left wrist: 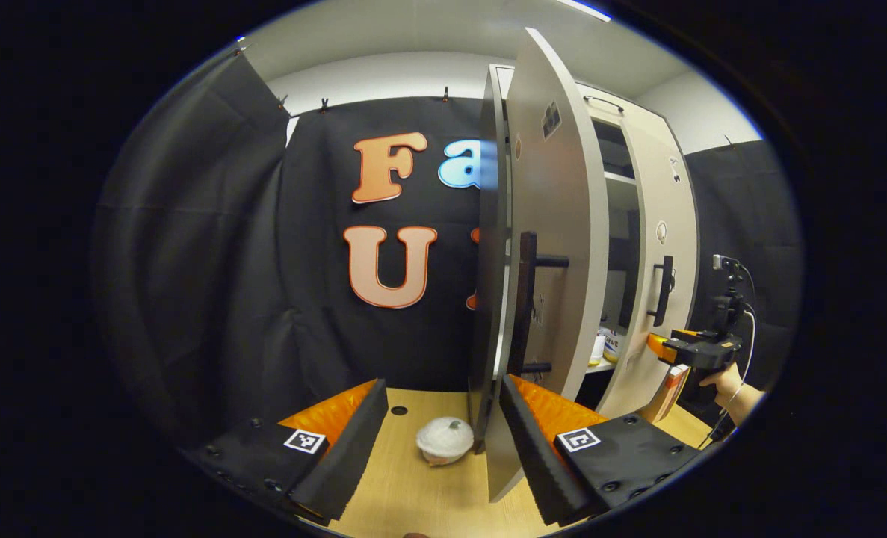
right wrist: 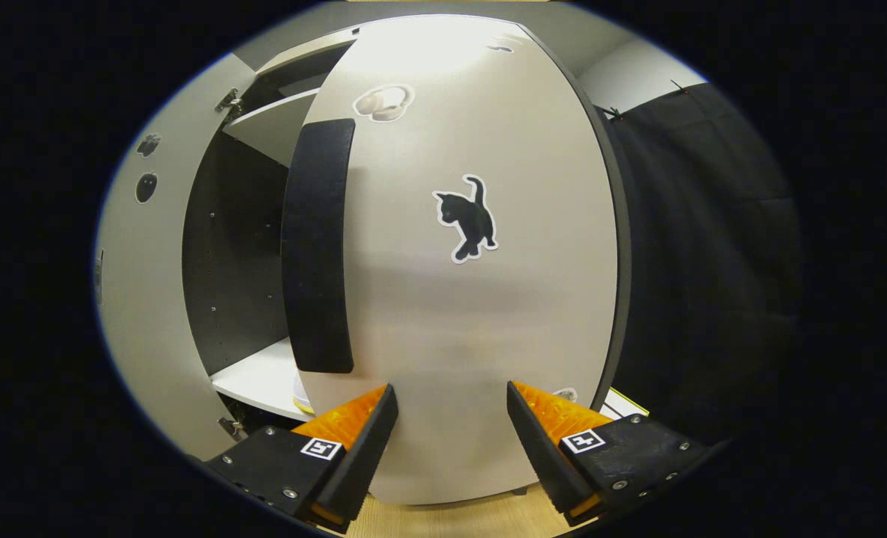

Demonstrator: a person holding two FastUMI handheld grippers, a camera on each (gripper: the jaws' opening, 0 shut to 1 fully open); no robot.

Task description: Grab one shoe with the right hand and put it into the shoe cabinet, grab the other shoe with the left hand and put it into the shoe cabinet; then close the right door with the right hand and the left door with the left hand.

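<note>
The shoe cabinet stands on the wooden table with both doors ajar. In the left gripper view its left door [left wrist: 563, 209] is nearly edge-on just ahead, black handle [left wrist: 527, 299] facing me. My left gripper [left wrist: 443, 437] is open, holding nothing, with the door's lower edge by its right finger. On a shelf inside, a pale shoe [left wrist: 609, 344] peeks out. Farther right, a hand [left wrist: 727, 381] holds my right gripper [left wrist: 660, 345] against the right door [left wrist: 663, 224]. In the right gripper view my right gripper [right wrist: 449, 392] is open, tips close against the right door [right wrist: 473, 314] beside its handle [right wrist: 320, 246]. A sliver of shoe [right wrist: 301, 394] lies on the shelf.
A white lidded bowl [left wrist: 444, 439] sits on the wooden table [left wrist: 406, 486] between my left fingers, left of the cabinet. Black cloth walls close in behind and on both sides. The left door [right wrist: 137, 299] stands open at the left of the right gripper view.
</note>
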